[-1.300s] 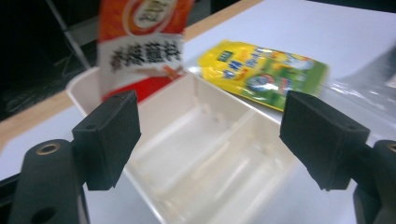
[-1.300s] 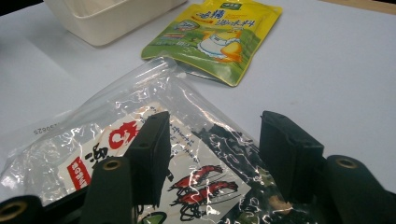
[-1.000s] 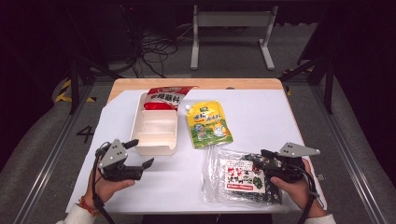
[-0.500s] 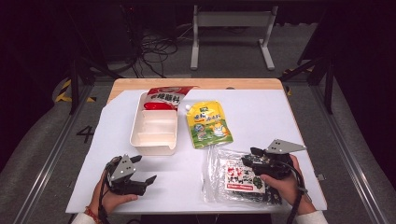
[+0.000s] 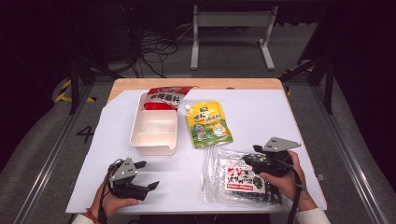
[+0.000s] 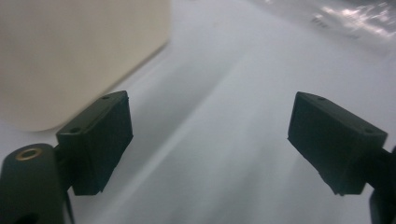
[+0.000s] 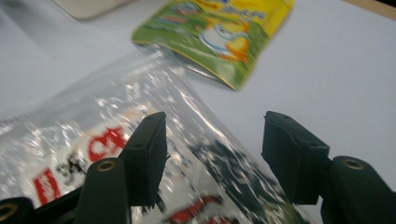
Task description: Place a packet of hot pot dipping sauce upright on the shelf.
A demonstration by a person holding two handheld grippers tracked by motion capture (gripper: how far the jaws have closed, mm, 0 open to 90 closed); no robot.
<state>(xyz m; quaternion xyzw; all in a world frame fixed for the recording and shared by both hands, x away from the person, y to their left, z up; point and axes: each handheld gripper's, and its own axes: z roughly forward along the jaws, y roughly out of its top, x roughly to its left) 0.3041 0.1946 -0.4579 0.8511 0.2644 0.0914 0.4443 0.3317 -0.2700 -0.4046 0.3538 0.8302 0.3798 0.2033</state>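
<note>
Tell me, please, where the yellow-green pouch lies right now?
In the high view the yellow-green pouch lies mid-table, right of the white tray, above the clear bag.

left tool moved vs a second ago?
Yes. The left tool has pulled back toward the table's near edge, away from the white tray it was beside. Its jaws are open.

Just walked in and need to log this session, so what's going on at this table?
A person works two handheld grippers over a white-covered table. The right gripper, its jaws just opening, sits over a clear plastic bag with red and black print without pinching it. The left gripper hangs open and empty near a cream compartment tray. A yellow-green spouted pouch lies beside the tray.
</note>
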